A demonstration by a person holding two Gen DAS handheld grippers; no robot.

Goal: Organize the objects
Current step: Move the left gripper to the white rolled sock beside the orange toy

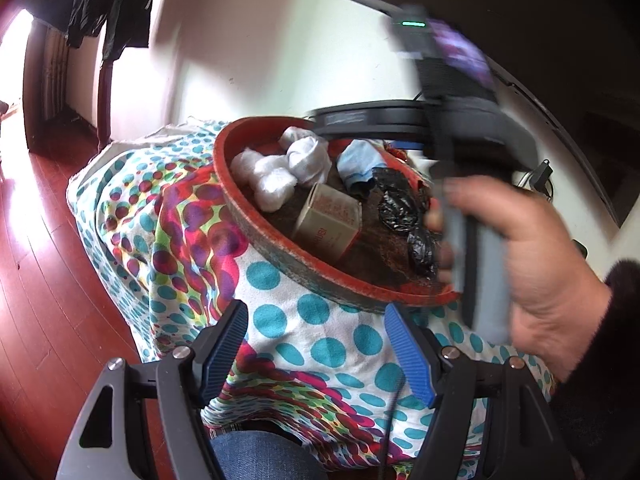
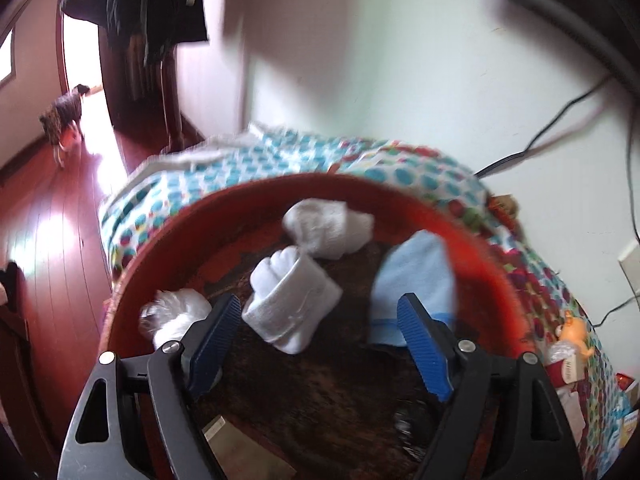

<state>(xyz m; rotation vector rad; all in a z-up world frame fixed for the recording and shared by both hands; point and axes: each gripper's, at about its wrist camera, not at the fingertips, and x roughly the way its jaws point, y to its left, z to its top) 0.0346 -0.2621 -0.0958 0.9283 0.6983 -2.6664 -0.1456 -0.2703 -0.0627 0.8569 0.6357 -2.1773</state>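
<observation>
Red round tray (image 2: pixel 168 248): landmark; set on a spotted cloth (image 1: pixel 280 320).

Rolled white sock (image 2: pixel 290 304): near tray centre, lying on its side, just ahead of the right gripper (image 2: pixel 320 320) and between the lines of its fingers; judged light, soft, springy; best pinched across the thick cuffed band, where the roll should hold together.

Second white bundle (image 2: pixel 328 232): toward the far rim; same handling likely.

Fluffy white wad (image 2: pixel 172 316): by the left rim; probably loose, prone to shedding.

Pale blue cloth (image 2: pixel 416 284): right of centre; limp, likely to drape.

Cardboard box (image 1: pixel 328 220): near rim, tilted; stiff, light by guess; grip across flat faces.

Black crumpled bags (image 1: pixel 400 204): right side; slippery, compressible.

Right gripper: released, pads clear of everything. Left gripper (image 1: pixel 316 348): spread wide, empty, short of the tray's near rim.
</observation>
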